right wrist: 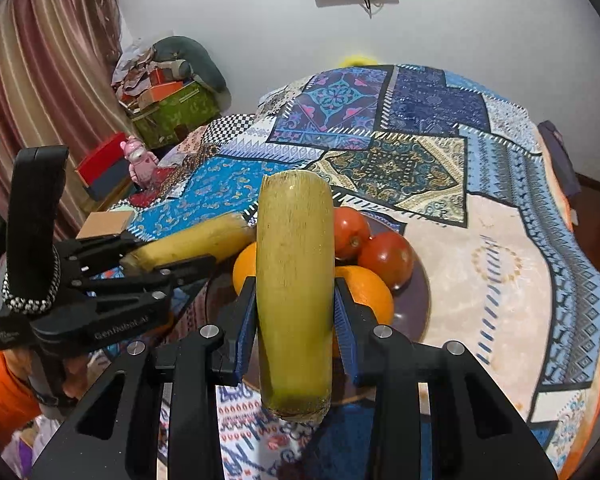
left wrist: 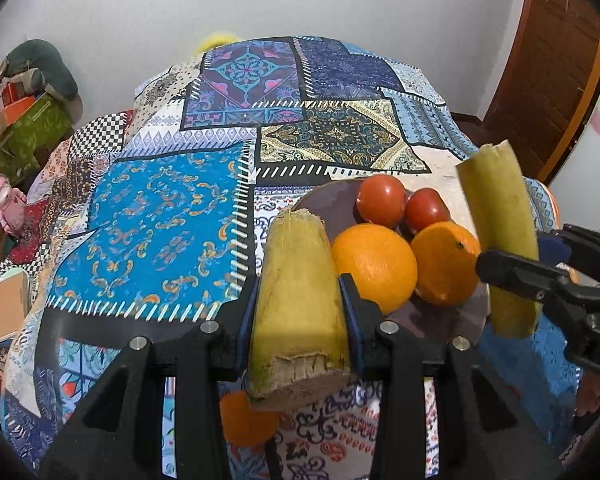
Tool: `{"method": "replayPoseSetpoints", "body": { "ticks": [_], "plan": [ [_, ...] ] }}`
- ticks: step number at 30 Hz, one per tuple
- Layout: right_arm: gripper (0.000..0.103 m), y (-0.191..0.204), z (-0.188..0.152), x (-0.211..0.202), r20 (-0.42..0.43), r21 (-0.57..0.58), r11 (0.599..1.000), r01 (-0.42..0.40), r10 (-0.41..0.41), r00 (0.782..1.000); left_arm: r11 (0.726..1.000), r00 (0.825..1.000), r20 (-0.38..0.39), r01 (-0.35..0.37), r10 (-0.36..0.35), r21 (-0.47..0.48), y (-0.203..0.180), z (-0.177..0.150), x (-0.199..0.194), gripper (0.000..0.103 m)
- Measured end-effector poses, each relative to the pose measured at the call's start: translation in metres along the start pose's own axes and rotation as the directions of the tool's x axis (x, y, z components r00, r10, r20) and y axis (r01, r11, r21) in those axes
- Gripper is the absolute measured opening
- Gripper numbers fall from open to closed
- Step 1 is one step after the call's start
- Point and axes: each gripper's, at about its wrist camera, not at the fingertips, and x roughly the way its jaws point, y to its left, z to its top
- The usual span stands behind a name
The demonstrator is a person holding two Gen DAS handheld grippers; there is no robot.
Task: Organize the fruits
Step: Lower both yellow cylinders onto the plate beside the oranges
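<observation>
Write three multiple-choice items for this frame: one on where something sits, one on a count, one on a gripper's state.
1. Where do the tomatoes lie?
A. On the brown plate
B. On the cardboard box
C. Between the fingers

2. How many oranges show in the left wrist view?
A. One
B. Three
C. Five

3. What state is the left gripper in?
A. Wide open, empty
B. Shut on a banana piece
C. Shut on an orange

Key:
1 A: both tomatoes sit at the far side of the brown plate.
2 B: two oranges on the plate and a third orange on the patchwork cloth below the gripper.
3 B: the left gripper presses its fingers on both sides of a banana piece; the right gripper likewise clamps the second banana piece.
</observation>
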Motion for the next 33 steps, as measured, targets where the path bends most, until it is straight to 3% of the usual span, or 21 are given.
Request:
{"method": "replayPoseSetpoints", "body": {
  "ticks": [19,33],
  "plan": [
    [0.033,-0.006,0.012,0.035,-0.078,0.061,0.998,-0.004,0.009,0.997,0.999,1.0,-0.003,0.027,-0.027,0.04,-0.004,0.005,0.015,0.041],
    [0.036,-0.014,0.019,0.038,-0.07,0.087,0.996,0.015,-0.009,0.998,0.997,1.0,0.004,0.031,-0.031,0.067,-0.011,0.007,0.014,0.044]
  ]
}}
